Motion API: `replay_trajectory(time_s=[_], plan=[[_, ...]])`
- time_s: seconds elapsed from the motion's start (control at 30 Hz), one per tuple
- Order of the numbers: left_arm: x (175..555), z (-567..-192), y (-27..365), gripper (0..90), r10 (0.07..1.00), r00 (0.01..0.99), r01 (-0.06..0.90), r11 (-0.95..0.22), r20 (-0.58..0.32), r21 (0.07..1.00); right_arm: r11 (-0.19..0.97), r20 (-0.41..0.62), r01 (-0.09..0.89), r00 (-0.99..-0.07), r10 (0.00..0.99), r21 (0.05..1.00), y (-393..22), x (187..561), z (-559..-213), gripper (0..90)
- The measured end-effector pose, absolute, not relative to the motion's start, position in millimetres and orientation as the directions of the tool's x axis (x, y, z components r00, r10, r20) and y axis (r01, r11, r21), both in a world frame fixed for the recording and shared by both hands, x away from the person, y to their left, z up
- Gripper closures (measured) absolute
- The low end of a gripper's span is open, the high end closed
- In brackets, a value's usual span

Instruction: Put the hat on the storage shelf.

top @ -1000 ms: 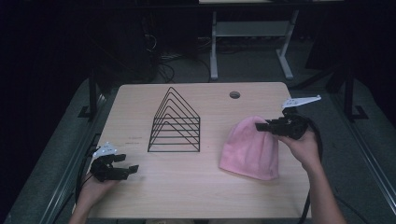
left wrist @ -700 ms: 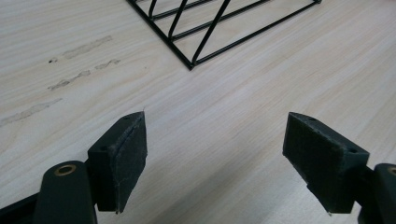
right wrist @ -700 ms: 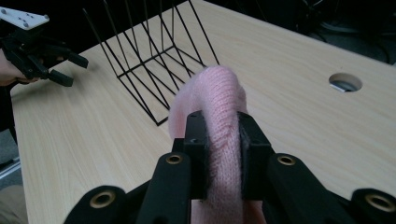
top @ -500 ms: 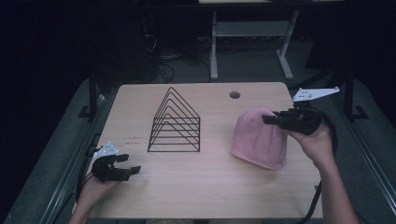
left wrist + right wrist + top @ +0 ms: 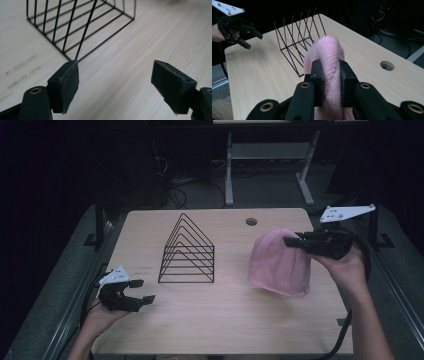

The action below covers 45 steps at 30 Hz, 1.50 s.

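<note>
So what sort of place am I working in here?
Probably a lab or workshop test bench, not a home: a bare wooden table with a cable hole, a dark room behind with loose cables on the floor, and a metal stand. On it stand a wire rack and a pink knit hat.

On the table (image 5: 210,330), the wire rack (image 5: 187,251) stood left of centre. The knitted hat (image 5: 279,263) hung to its right, pinched at its upper edge by the right gripper (image 5: 291,241) and lifted over the right side. The left gripper (image 5: 142,291) sat near the front left corner, before the rack and apart from it. A cable hole (image 5: 251,221) lay behind the hat.
</note>
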<state>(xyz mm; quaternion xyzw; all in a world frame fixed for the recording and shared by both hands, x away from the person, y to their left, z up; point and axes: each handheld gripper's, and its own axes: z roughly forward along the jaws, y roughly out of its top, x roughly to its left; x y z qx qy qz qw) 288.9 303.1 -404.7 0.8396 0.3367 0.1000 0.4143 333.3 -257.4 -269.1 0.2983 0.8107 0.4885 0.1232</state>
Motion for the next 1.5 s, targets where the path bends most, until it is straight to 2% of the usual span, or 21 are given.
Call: replay_trajectory(time_s=[0.23,0.53,1.17,1.5], plan=[[288,-372,279,22.1,0.568,0.819,0.400,-0.469,-0.078,0.787,0.349,0.076,0.339,-0.803,0.591,0.874,-256,329,-259,76.6],[289,-348,248,22.4,0.479,0.876,0.322,-0.499,-0.054,0.805,0.356,0.051,0.303,-0.819,0.571,0.884,-251,323,-247,76.6],[305,-328,193,22.8,0.357,0.933,0.256,-0.546,-0.055,0.798,0.380,0.014,0.243,-0.856,0.517,0.893,-229,318,-225,76.5],[315,-324,181,22.8,0.336,0.939,0.252,-0.532,-0.071,0.808,0.384,0.000,0.213,-0.875,0.485,0.898,-218,315,-214,76.4]])
